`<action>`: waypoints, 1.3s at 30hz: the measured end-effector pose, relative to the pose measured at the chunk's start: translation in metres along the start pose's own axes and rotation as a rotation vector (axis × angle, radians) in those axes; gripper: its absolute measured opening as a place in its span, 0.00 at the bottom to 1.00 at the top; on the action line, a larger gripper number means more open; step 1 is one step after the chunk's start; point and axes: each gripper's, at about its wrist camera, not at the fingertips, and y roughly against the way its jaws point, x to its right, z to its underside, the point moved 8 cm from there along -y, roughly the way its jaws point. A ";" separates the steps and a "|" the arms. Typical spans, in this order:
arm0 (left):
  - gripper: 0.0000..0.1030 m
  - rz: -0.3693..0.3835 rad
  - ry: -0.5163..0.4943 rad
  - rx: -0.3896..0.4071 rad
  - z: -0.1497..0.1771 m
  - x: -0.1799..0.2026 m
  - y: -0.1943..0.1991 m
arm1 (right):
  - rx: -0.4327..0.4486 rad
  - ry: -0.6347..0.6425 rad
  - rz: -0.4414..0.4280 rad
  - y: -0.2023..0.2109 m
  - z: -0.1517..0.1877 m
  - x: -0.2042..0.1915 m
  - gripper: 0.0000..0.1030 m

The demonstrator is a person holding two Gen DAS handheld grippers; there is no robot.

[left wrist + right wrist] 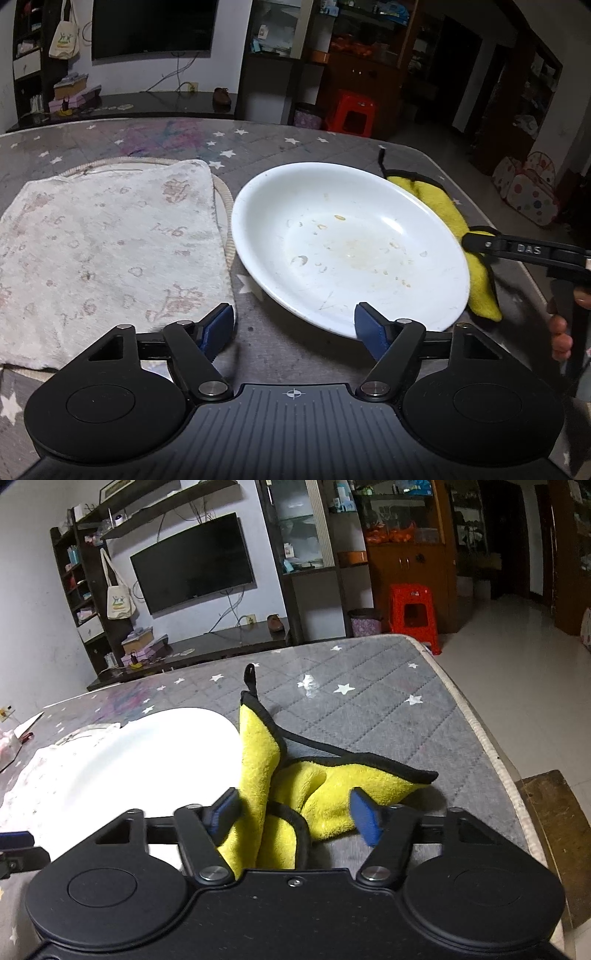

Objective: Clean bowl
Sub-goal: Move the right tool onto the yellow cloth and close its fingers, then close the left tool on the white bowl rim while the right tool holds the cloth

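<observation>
Left gripper (294, 328) w/ blue pads is held partly apart; the near rim of the shallow white ceramic bowl (351, 243) is seen btwn the pads, right pad right at the rim, but a real squeeze can't be told. Dried food specks are seen inside the bowl, which is set on a grey star-print quilted mat (295, 147). A pale floral folded towel (110, 254) is laid just left of it.

Right gripper (295, 812) is also held partly apart, w/ the crumpled yellow microfibre cloth w/ black edging (317, 786) bunched btwn the pads, left pad touching it, not clamped. Cloth is tucked against the bowl's right edge. A red plastic stool (413, 609) is seen in the bg.
</observation>
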 end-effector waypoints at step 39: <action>0.57 0.062 0.042 -0.051 0.003 0.016 -0.001 | -0.052 0.029 -0.041 -0.021 0.008 -0.003 0.41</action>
